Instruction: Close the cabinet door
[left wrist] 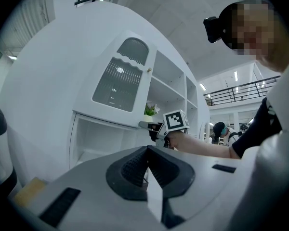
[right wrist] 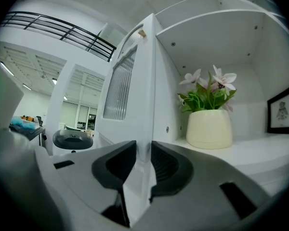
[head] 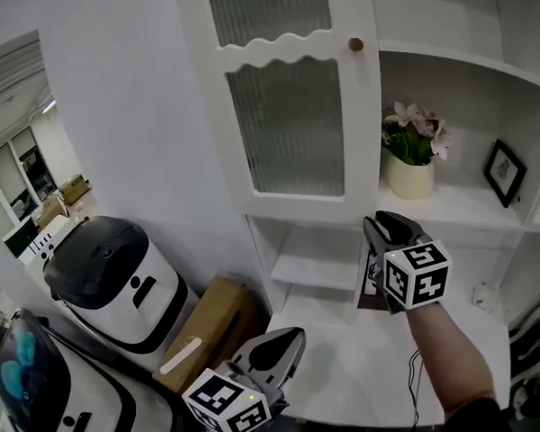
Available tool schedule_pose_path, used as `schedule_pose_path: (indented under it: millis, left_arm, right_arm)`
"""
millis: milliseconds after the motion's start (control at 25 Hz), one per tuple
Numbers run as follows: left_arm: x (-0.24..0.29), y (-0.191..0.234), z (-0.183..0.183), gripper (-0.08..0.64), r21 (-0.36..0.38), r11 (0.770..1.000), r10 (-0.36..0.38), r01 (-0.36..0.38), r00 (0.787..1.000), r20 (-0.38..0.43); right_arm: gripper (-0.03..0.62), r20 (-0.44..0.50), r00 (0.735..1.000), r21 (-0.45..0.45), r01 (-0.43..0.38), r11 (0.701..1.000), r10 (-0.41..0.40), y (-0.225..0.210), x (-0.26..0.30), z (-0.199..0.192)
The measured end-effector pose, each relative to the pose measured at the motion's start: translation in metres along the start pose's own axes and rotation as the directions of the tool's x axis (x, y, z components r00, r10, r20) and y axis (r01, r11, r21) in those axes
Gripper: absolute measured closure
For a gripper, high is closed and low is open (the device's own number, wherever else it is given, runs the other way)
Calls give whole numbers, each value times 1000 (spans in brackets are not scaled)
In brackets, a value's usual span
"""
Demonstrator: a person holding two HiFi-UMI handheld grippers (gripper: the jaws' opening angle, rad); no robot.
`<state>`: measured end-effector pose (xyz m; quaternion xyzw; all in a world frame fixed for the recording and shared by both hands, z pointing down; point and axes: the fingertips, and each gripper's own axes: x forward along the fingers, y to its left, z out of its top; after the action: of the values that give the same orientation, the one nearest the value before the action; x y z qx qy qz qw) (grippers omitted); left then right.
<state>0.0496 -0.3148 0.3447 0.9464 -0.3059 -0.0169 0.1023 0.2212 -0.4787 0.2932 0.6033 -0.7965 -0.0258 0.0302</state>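
Note:
The white cabinet door (head: 288, 124) with ribbed glass panels and a small brass knob (head: 355, 44) stands swung open to the left of the shelves. My right gripper (head: 378, 228) points level at the door's lower free corner. In the right gripper view the door's edge (right wrist: 145, 81) runs straight between the jaws, and my right gripper (right wrist: 143, 150) has both pads against it. My left gripper (head: 288, 336) hangs low in front of the cabinet, its jaws together with nothing in them; in the left gripper view my left gripper (left wrist: 147, 158) points toward the door (left wrist: 118, 81) from below.
A cream pot of pink flowers (head: 409, 174) and a small framed picture (head: 504, 171) stand on the shelf behind the door. Open lower shelves (head: 315, 268) lie under it. A white bin with a dark lid (head: 117, 282) and a cardboard box (head: 207, 327) sit on the left.

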Motion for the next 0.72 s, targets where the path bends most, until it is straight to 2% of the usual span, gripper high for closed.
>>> schedule_pose_path:
  millis: [120,480,720]
  left_arm:
    - [-10,0,-1,555,-3,1000,5,-5,1000,2]
    - [-48,-3,0,555,-7,1000,-3,4,1000,17]
    - [-78,-8,7,555,-5,1000,-11,12,999,37]
  right_arm:
    - [551,5,1000,5,-1,1000,1,6,-11,0]
    - [574,45,991,131,-129,983,124,61,-60,6]
    - [580,47,981,133,-192,972,187,111,-100,9]
